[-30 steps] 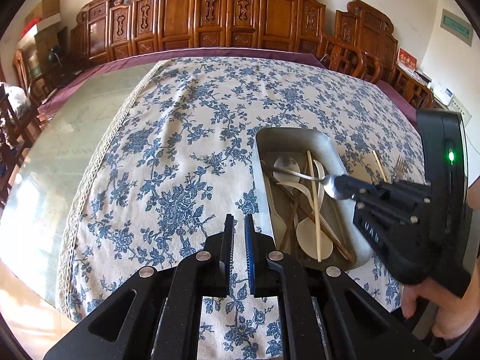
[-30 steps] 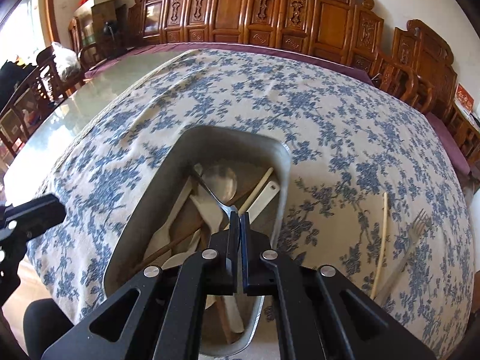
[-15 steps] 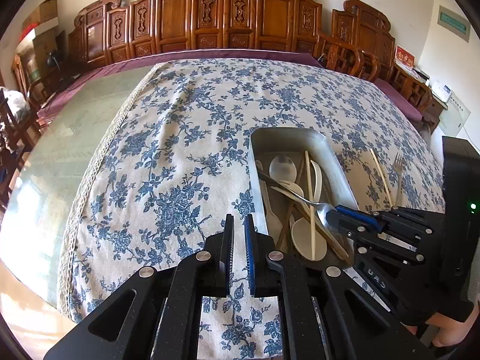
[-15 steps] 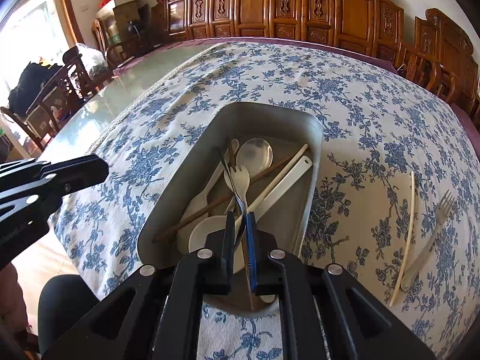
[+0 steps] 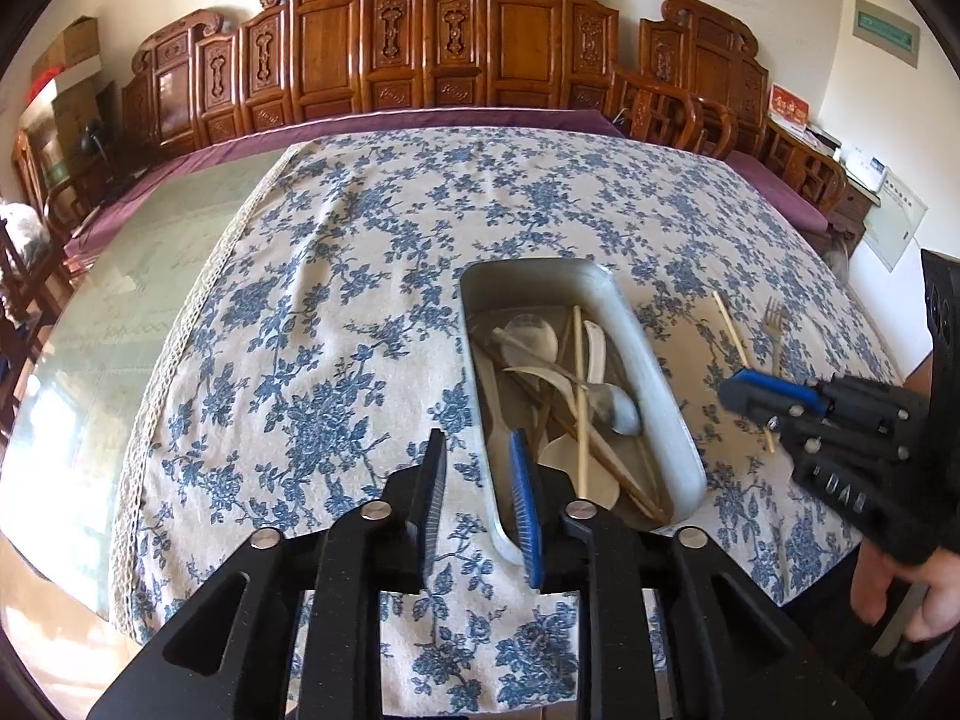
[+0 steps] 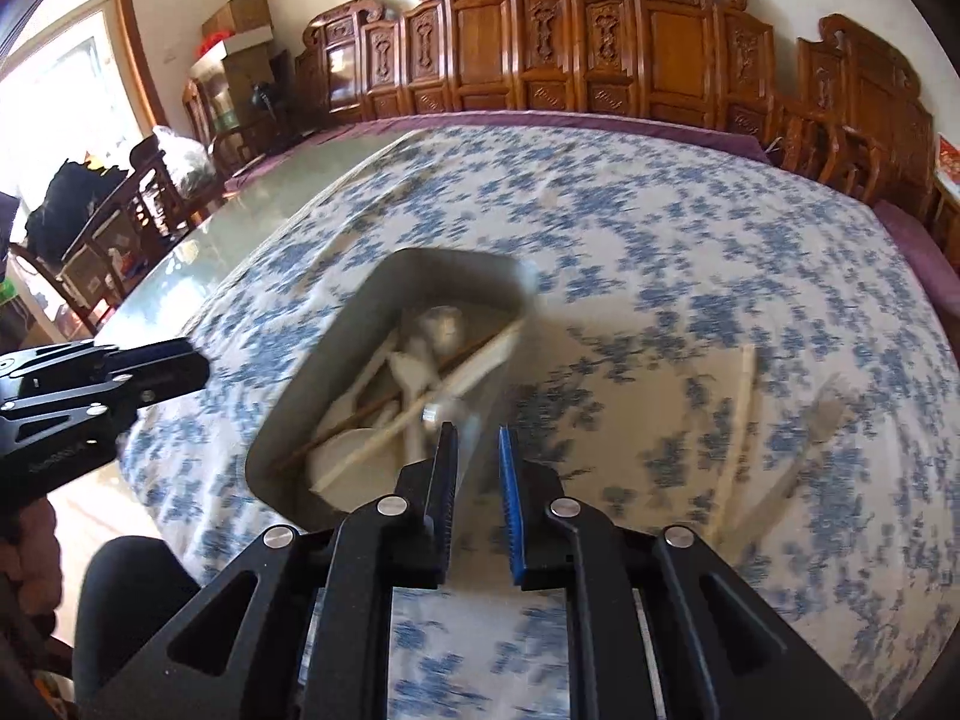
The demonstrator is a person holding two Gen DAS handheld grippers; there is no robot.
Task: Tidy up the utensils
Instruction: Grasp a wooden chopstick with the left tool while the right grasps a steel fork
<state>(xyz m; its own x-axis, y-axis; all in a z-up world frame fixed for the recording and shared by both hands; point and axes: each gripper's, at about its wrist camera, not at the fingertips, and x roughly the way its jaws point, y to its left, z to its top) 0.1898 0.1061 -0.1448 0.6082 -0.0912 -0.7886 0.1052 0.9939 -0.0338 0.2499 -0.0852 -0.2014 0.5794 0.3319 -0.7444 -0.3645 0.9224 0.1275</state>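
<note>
A long metal tray (image 5: 639, 336) lies on the flowered cloth and holds several pale spoons, chopsticks and a metal spoon (image 5: 618, 411). My left gripper (image 5: 477, 438) hovers at the tray's near left corner, its jaws opening with nothing between them. My right gripper (image 5: 735, 393) hangs over the cloth just right of the tray, jaws also opening and empty. In the blurred right wrist view the right gripper (image 6: 477, 429) sits by the tray's (image 6: 360, 312) right wall. A loose chopstick (image 5: 729, 324) and a fork (image 5: 777, 324) lie on the cloth right of the tray.
The blue-flowered cloth (image 5: 336, 324) covers most of a glass-topped table (image 5: 120, 312). Carved wooden chairs (image 5: 516, 42) line the far edge. A person's hand (image 5: 918, 600) holds the right gripper at the near right edge. The left gripper (image 6: 195, 366) shows at left in the right wrist view.
The right gripper let go of the metal spoon, which now lies in the tray, and moved right, off the tray. Both grippers' jaws have parted.
</note>
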